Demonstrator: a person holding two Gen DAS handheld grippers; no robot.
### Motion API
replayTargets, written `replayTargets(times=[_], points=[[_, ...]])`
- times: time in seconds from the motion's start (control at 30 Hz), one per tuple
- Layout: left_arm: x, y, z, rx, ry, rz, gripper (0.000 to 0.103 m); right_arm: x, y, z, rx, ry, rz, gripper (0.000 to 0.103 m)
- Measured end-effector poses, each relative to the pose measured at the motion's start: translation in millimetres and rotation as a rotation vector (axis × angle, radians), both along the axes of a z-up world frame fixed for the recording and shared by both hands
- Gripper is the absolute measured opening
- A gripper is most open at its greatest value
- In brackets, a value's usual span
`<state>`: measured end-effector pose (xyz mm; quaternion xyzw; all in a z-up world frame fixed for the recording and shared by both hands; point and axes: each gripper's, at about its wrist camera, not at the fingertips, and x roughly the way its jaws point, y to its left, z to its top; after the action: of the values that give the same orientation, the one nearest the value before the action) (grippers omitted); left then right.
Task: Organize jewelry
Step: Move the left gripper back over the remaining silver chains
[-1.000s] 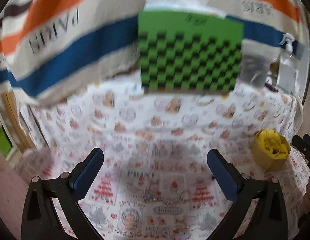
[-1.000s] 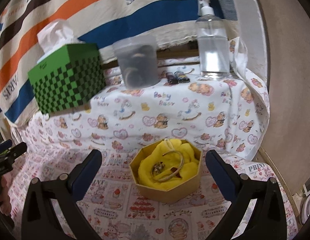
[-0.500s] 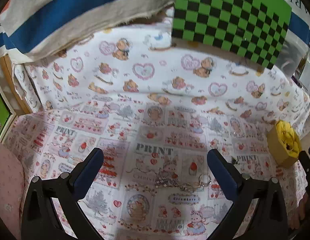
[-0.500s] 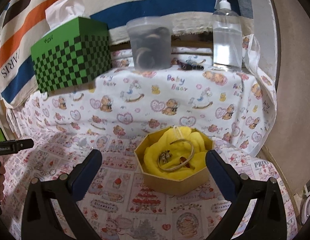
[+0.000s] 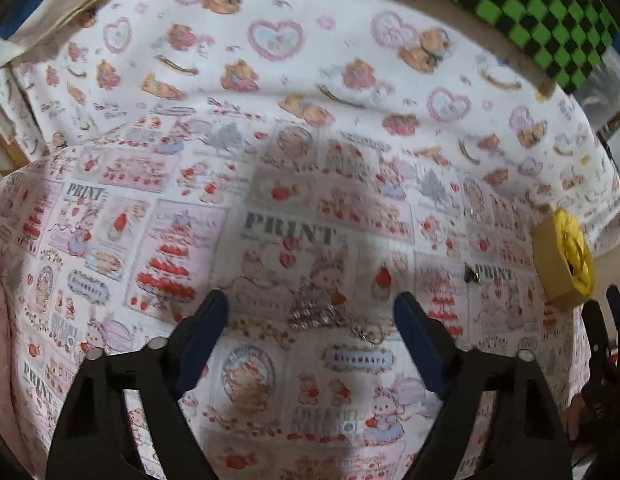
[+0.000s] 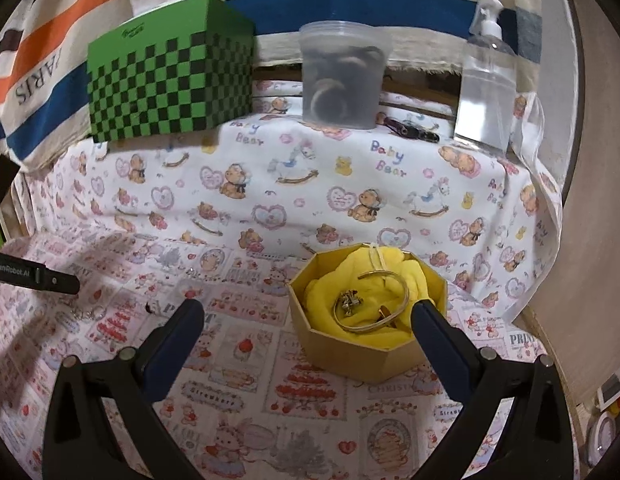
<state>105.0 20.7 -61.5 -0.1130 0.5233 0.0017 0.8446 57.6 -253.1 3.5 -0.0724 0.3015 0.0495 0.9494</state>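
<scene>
Two pairs of tongs, both spread wide and holding nothing. My left gripper (image 5: 310,312) hangs just over a silver chain (image 5: 316,316) that lies bunched on the printed cloth (image 5: 110,208), with a small ring (image 5: 368,330) at its right end and a tiny dark piece (image 5: 472,274) further right, apart from it. My right gripper (image 6: 306,316) faces the octagonal box (image 6: 366,354), whose yellow lining (image 6: 330,284) already cradles a gold bangle (image 6: 374,304) and a small charm (image 6: 350,300). I judge the chain light, limp and slippery; it will slump and may snag the fabric, so I'd pinch the thick bunched middle, not a loose end, and close gently, since the links look fine.
</scene>
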Motion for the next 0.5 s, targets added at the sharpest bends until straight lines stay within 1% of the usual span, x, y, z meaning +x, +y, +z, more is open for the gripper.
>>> replayTargets(times=[0.1, 0.2, 0.33, 0.5], points=[[-1.7, -10.5, 0.3, 0.031, -0.002, -0.044, 0.079, -0.6, 1.2, -0.2, 0.003, 0.005, 0.006, 0.103], [-0.9, -17.0, -2.6, 0.041, 0.011, -0.074, 0.079, -0.1, 1.3, -1.4, 0.007, 0.015, 0.009, 0.103], [1.2, -24.5, -6.2, 0.085, 0.017, -0.095, 0.079, 0.1, 1.3, -2.0, 0.010, 0.019, 0.008, 0.103], [3.9, -30.0, -8.3, 0.117, 0.016, -0.107, 0.079, 0.8, 1.8, -3.1, 0.016, 0.032, 0.008, 0.103]])
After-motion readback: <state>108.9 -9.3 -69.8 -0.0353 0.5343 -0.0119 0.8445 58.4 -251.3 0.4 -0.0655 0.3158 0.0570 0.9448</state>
